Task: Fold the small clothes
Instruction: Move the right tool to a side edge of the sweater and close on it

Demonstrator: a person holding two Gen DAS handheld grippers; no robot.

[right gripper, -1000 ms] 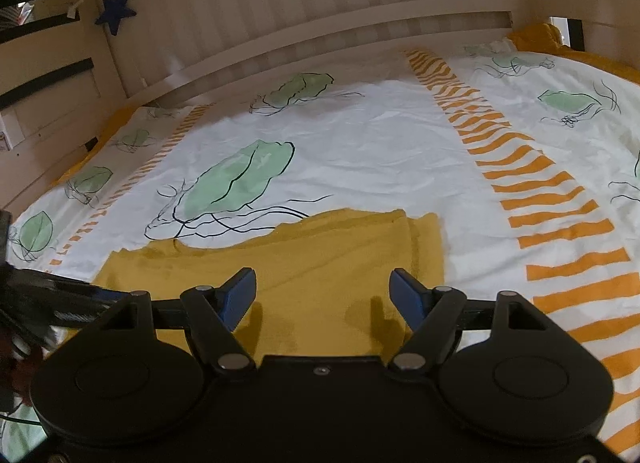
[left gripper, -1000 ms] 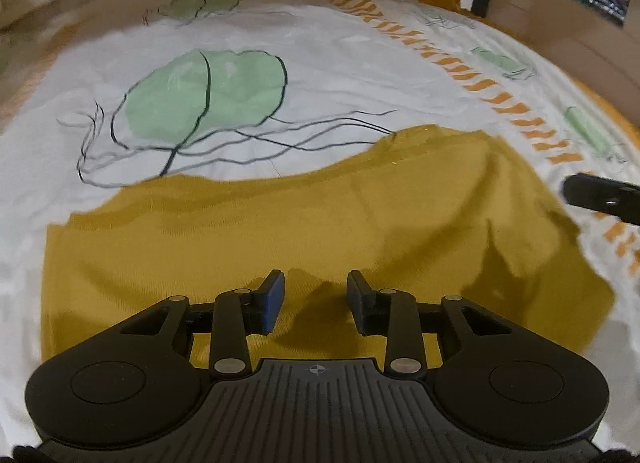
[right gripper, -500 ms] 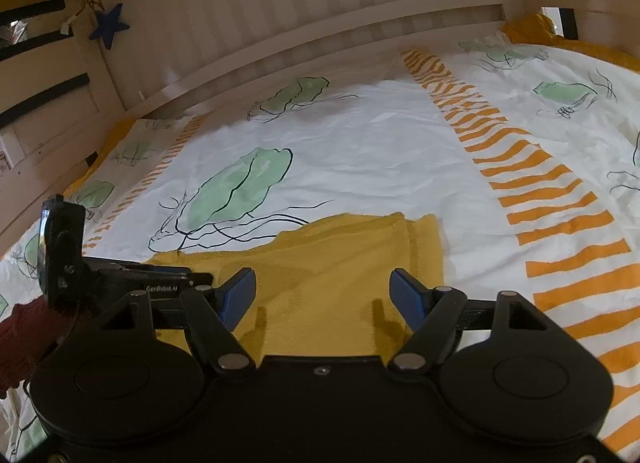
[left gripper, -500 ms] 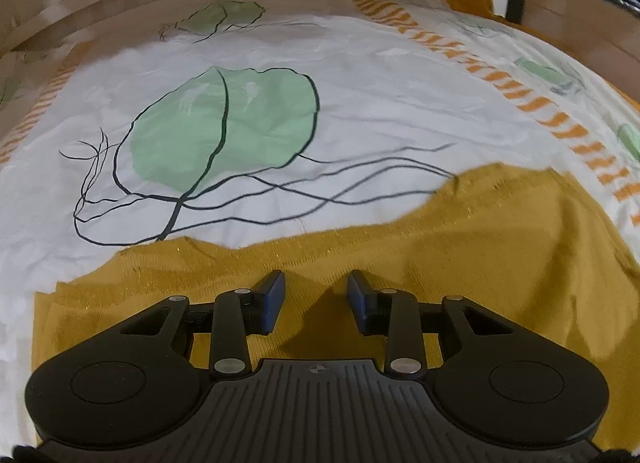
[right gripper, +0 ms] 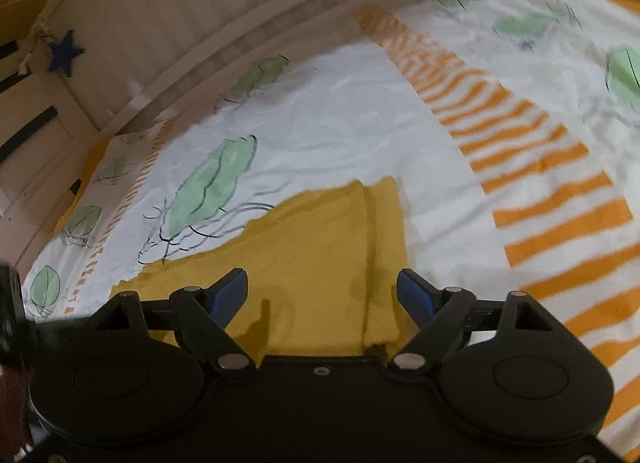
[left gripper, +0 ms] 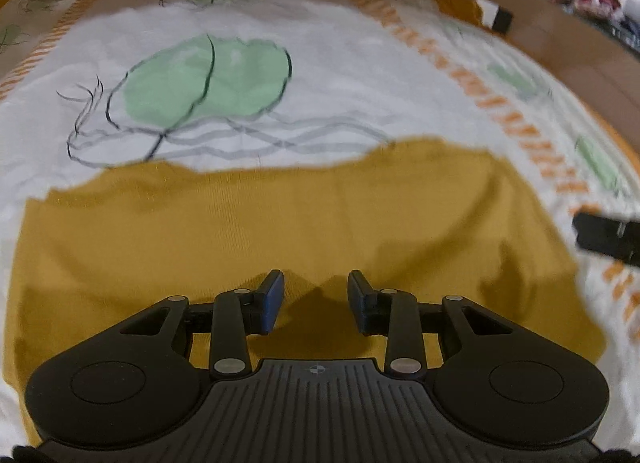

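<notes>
Lying flat: mustard knit garment point(left gripper: 280, 231), wrinkled cotton bedsheet point(left gripper: 340, 75).

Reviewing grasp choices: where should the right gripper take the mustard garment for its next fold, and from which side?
Probably the mustard garment by its doubled right edge, approached from the bare sheet beside it; that edge lies clear. The right gripper hangs above, jaws opening, nothing between them.

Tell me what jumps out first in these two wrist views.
The mustard-yellow garment spread flat on the bed, right under both grippers. Behind it, the white bedsheet with big green leaf prints and orange stripes. The left gripper hovers open over the cloth; the right gripper is opening above its folded edge.
</notes>
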